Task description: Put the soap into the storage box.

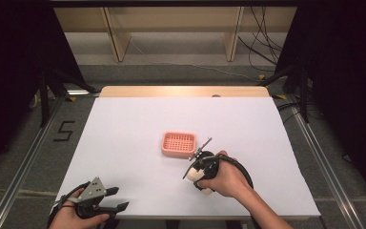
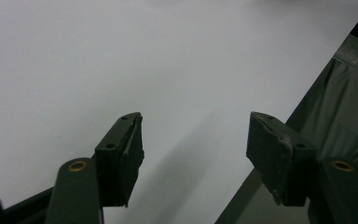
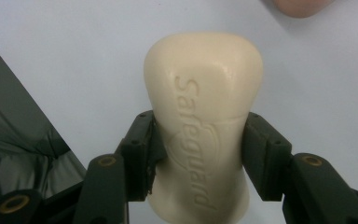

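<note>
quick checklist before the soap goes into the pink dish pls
1. Right gripper shut on the soap bar: ok, both pads press its sides.
2. Bar sits straight between the jaws: ok.
3. Pink soap dish holds nothing: ok.
4. Way to the dish open across the white table: ok.
5. Left gripper out of the way: ok, open at the near edge.
6. Soap lifted off the table: cannot tell.

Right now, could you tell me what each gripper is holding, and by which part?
The right gripper clamps a cream soap bar across its narrow middle. The left gripper holds nothing, its jaws apart.
</note>
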Motion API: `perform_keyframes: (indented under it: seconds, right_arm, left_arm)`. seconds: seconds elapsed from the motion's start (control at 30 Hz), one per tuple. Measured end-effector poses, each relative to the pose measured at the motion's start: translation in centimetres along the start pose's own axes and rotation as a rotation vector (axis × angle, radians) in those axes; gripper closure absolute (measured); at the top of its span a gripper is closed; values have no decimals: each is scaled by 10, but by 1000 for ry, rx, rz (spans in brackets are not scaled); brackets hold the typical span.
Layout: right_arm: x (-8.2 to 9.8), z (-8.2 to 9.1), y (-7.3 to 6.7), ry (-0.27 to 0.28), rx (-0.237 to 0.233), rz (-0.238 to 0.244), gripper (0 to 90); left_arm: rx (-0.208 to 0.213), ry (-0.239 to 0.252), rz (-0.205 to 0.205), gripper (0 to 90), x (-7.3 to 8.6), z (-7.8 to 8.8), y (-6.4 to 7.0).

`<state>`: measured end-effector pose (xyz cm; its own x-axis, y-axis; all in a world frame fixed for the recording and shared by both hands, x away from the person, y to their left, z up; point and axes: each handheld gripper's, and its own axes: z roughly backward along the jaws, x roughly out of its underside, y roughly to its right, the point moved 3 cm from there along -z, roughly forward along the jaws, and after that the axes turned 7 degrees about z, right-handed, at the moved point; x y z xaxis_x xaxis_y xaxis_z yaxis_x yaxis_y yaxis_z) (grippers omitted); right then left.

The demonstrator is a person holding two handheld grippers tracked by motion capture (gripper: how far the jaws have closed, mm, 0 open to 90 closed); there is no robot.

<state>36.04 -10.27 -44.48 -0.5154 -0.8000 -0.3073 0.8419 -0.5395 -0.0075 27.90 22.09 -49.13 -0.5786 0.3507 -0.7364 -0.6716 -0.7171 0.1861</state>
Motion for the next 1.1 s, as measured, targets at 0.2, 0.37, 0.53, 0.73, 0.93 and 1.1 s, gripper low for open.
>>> perform_keyframes:
  seconds: [0.2,0.37,0.53,0.73,0.93,1.1]
  right_arm:
    - [3,3,8,-2,-3,70,507]
    - [6,5,15,-3,-27,107,507]
    - [9,9,25,-33,-26,121,507]
    - [12,13,36,-39,-21,101,507]
    - [14,15,42,-59,-22,112,507]
    - [15,18,49,-72,-24,126,507]
  left_arm:
    - [0,-1,0,357,0,0,0]
    - [0,-1,1,357,0,0,0]
    - [-4,-8,-8,357,0,1,-1]
    - [-4,-7,-9,356,0,1,-1]
    - [-7,-7,-33,357,0,1,-3]
    - [-11,-4,-32,357,0,1,-3]
